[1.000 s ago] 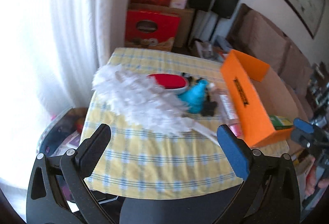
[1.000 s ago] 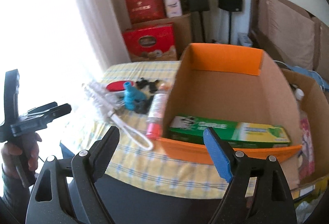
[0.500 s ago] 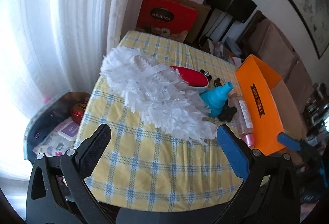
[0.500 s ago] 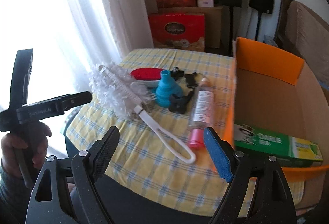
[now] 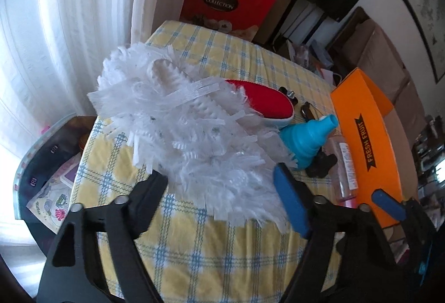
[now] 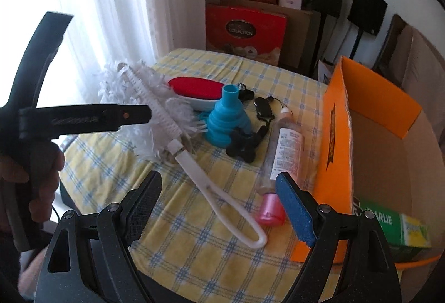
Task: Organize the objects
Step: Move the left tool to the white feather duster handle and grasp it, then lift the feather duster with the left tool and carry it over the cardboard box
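A white fluffy duster (image 5: 189, 130) lies on the yellow checked table (image 5: 222, 253), its looped white handle (image 6: 222, 197) pointing toward the front edge. My left gripper (image 5: 219, 186) hovers over the duster's fluffy near end; its jaws are closing and the fringe lies between them, not pressed. My right gripper (image 6: 218, 186) stands open over the handle. Behind the duster lie a red lint brush (image 6: 194, 88), a blue funnel (image 6: 228, 119), a black knob (image 6: 244, 147) and a clear bottle with a pink cap (image 6: 283, 152). An orange box (image 6: 333, 136) at the right holds a green carton (image 6: 389, 225).
A hand holds the left gripper (image 6: 83, 119) at the table's left side. Red gift boxes (image 6: 244, 30) and black speakers (image 6: 367, 10) stand behind the table. White curtains (image 5: 69, 24) hang at the left, with clutter on the floor (image 5: 50, 177) below. A brown sofa (image 5: 389, 52) is at the right.
Both grippers came down closer to the table. The left jaws have narrowed over the duster's fluff. The right view swung from the orange box to the duster's handle.
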{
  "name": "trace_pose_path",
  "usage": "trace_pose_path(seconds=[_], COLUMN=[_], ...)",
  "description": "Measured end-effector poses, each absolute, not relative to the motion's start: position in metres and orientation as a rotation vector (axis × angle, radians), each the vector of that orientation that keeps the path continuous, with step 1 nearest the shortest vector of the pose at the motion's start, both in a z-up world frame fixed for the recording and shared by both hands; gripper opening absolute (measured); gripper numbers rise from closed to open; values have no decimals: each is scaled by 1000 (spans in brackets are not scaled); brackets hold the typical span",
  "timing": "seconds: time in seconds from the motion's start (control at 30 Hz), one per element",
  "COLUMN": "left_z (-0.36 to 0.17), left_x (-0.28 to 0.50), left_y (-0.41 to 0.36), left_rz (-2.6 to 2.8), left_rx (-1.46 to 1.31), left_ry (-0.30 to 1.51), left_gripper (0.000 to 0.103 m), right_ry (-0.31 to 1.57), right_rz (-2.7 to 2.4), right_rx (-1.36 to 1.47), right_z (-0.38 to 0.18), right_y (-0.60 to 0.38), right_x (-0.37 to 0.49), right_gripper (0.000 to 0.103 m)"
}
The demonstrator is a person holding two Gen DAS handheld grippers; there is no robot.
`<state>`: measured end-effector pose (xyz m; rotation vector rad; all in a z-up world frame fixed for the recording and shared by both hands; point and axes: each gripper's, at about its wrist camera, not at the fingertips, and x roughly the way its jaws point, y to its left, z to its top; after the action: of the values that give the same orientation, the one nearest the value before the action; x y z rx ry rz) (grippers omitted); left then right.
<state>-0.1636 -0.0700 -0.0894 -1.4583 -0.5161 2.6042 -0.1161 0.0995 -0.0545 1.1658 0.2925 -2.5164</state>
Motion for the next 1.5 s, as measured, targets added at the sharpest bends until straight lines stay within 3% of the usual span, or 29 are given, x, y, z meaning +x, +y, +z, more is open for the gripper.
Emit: trace_pose_path(seconds=[0.1,0.2,0.37,0.53,0.6,0.67,0.9,1.03,1.3,1.5], left_z=[-94,-96,-93,-92,-92,-92,-95,-96,-91,-75], left_x=[-167,-168,-167,-168,-169,-169,-172,-173,-169,-160], left_y=[-73,-75,-75,-78,-79,-80,-82,-82,-85,-92], left_rz=[2591,2568,2565,2549,2545,2545,2527,2515,2508,2517], left_rx=[-1465,-1464,-1442,-1434,-1432,-1432,-1448,-1436,-1389,-1342], left_ry=[-539,-556,-546,-564,-570,-567,-603,-606,-629,-649], left_gripper=[47,36,25,22,22,22,26,22,9,5], right_ry=[333,329,292,299,298,296,318,274,267,284], right_rz=[-2484,-2438,-2381,-2346,-2321,-2290,-2245,-2244,-2241,-2243], right_rx=[1157,1186,1252,1262,1256,1245,1199,1206,1185,1136], right_z=[-60,-70,-89,-99,-101,-102,-101,-106,-105,-88], right_y=[89,82,77,73,69,64,46,48,47,39], right_x=[-119,-127,-145,-156,-157,-158,-163,-172,-172,-160], right_gripper=[87,81,72,68,63,49,46,24,20,16])
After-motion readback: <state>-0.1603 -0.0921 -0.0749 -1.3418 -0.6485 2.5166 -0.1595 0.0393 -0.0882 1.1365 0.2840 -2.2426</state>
